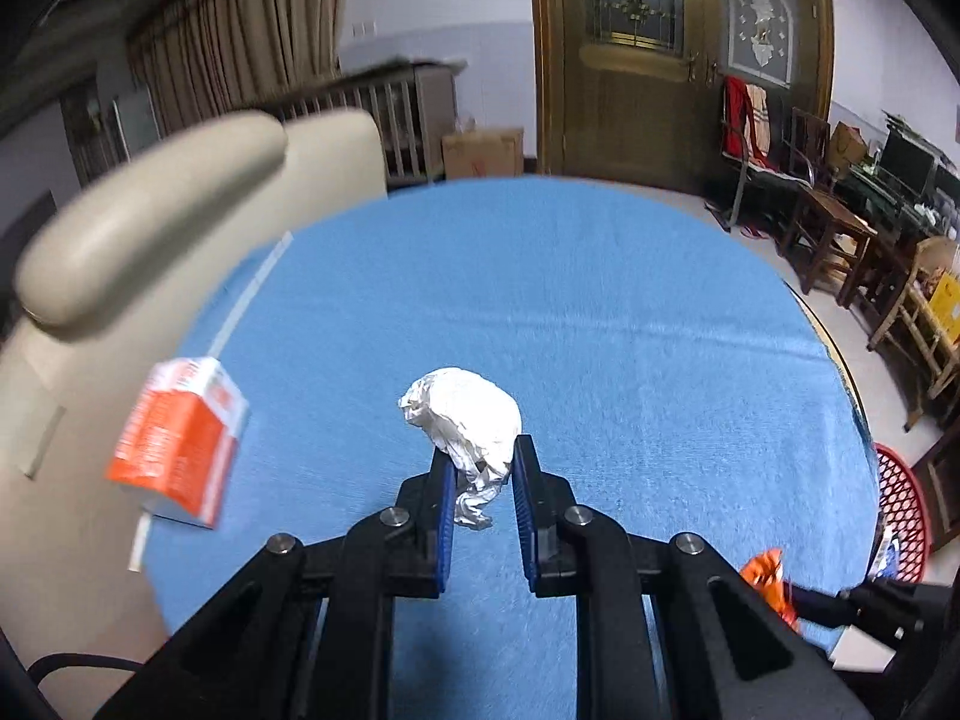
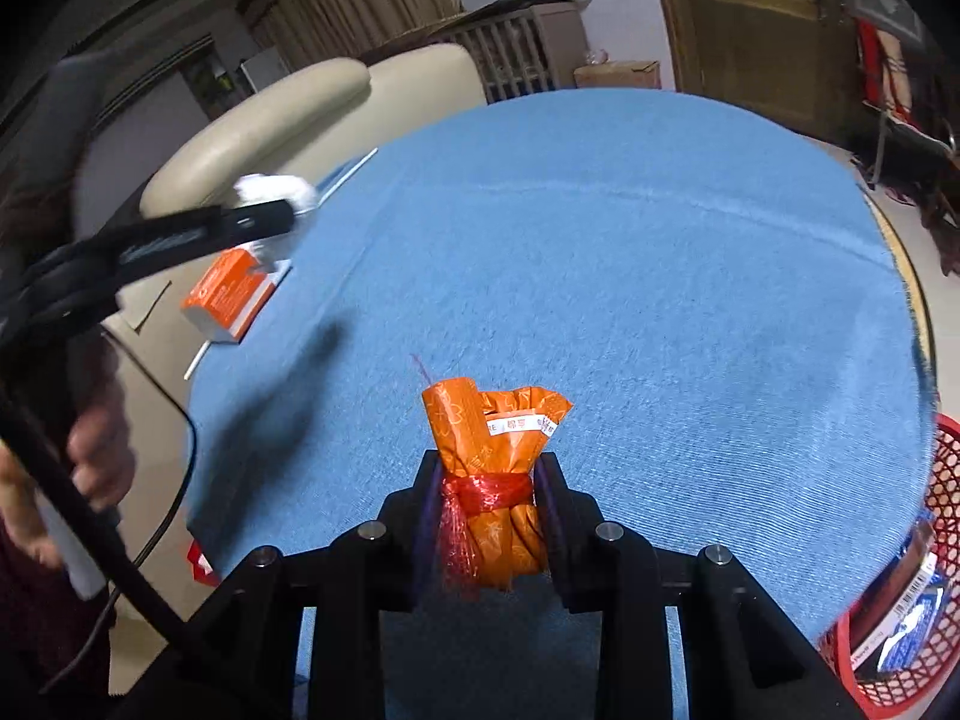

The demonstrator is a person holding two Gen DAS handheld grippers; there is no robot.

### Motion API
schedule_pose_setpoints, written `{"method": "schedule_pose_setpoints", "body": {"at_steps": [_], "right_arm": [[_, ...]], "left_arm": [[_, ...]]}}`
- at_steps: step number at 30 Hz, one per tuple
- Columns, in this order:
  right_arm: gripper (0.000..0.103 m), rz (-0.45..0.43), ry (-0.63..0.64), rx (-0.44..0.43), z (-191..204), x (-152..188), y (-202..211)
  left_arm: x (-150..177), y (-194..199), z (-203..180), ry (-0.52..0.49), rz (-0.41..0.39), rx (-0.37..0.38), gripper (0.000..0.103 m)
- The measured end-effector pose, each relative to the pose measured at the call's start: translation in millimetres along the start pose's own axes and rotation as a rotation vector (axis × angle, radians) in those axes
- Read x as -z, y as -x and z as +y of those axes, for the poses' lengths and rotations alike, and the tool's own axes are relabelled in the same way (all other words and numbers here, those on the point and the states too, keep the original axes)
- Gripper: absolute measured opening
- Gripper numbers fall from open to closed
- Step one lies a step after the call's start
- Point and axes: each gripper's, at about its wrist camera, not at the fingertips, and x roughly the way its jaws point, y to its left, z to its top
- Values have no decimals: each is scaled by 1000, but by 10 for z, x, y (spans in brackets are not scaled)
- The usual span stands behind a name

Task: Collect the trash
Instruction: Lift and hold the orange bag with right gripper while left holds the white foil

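1. Both grippers are loaded at once, which makes sense for a trash run — grab two bits, then dump them together. The red mesh basket (image 2: 936, 546) sits off the right edge of the round table with the blue cloth (image 1: 600, 312), and there's already something blue and white lying in it, so my guess is that's where everything goes.

2. The left gripper (image 1: 483, 468) has its jaws pinched down narrow on a crumpled white paper wad (image 1: 465, 420). The blue pads bite the lower, twisted end, and most of the ball pokes out past the tips. From the right wrist view the wad looks to be up off the cloth, over the table's left edge.

3. The right gripper (image 2: 489, 498) is clamped on an orange wrapper bundle (image 2: 495, 468) tied with red netting. The jaws squeeze it right around the tied waist — probably the firmest spot to hold.

4. Not yet collected: an orange-and-white carton (image 1: 180, 438) at the left edge of the table, next to the beige chair (image 1: 180, 192), with a thin white stick near it.

5. A hand (image 2: 99, 450) shows at the left, on the left gripper's handle.
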Motion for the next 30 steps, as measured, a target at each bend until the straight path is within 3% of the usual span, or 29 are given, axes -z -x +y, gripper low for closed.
{"method": "schedule_pose_setpoints", "body": {"at_steps": [12,30], "right_arm": [[33,-95,11,-3,178,28,478],[33,-180,-9,13,273,50,862]], "left_arm": [[102,692,-90,-51,-105,-68,19],[280,1016,-120,-53,-149,-82,19]]}}
